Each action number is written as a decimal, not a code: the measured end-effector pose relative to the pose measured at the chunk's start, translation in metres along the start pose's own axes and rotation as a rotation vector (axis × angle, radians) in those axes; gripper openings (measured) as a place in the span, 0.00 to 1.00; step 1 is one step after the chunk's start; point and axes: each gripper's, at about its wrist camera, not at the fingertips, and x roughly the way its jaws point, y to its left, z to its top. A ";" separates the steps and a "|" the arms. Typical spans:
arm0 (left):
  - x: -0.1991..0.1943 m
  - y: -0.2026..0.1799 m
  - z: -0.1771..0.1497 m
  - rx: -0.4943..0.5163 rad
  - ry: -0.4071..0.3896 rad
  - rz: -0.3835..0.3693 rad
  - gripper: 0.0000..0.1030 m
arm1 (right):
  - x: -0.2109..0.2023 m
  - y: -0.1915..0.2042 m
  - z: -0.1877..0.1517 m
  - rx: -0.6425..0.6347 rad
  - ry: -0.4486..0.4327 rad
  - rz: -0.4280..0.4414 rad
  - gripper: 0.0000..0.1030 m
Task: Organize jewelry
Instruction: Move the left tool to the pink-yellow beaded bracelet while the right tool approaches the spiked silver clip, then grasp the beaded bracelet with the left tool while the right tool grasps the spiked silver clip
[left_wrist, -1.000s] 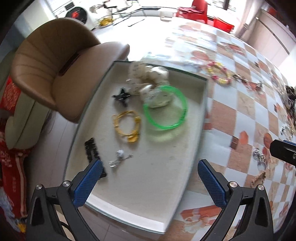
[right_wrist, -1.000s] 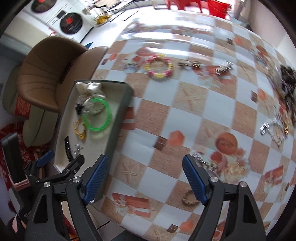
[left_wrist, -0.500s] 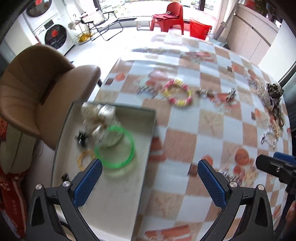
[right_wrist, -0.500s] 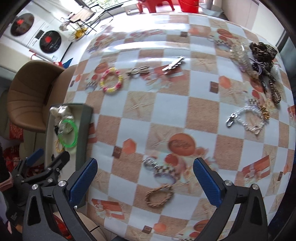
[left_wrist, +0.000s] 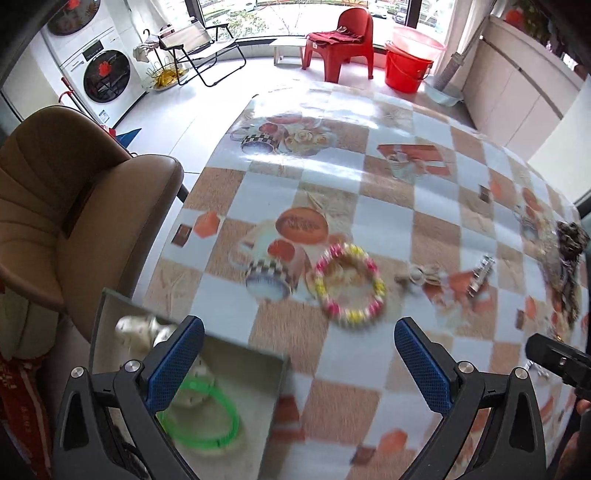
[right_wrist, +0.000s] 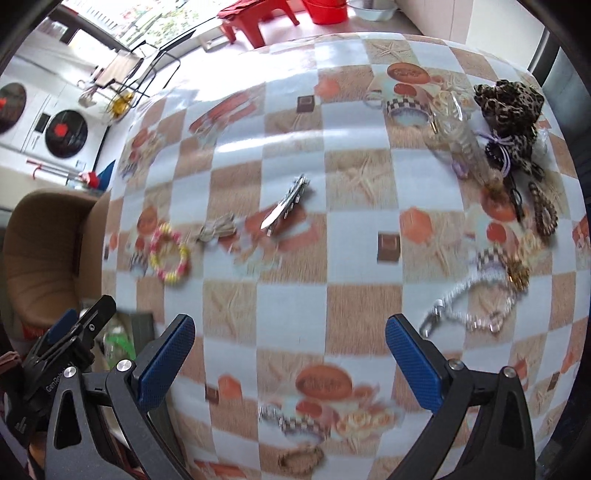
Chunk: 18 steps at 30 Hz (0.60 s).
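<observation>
both the left gripper (left_wrist: 299, 354) and right gripper (right_wrist: 290, 350) hover over the table (right_wrist: 295, 302), fingers spread wide, holding nothing.

A brown chair (left_wrist: 66, 206), red plastic chair (left_wrist: 341, 40) and red bucket (left_wrist: 408, 62).

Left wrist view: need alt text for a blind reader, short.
The open left gripper, holding nothing, hovers over a checkered tablecloth, aimed toward a pink-and-yellow beaded bracelet. A tray at lower left holds a green bangle; a brown chair stands left.
</observation>
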 end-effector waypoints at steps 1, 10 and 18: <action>0.009 -0.001 0.005 -0.005 0.009 0.007 1.00 | 0.004 0.000 0.004 0.003 -0.001 -0.005 0.99; 0.062 -0.009 0.026 -0.006 0.073 0.032 0.92 | 0.045 0.004 0.036 0.009 -0.011 -0.054 0.87; 0.091 -0.016 0.027 0.002 0.119 0.048 0.87 | 0.072 0.010 0.048 0.010 -0.027 -0.108 0.79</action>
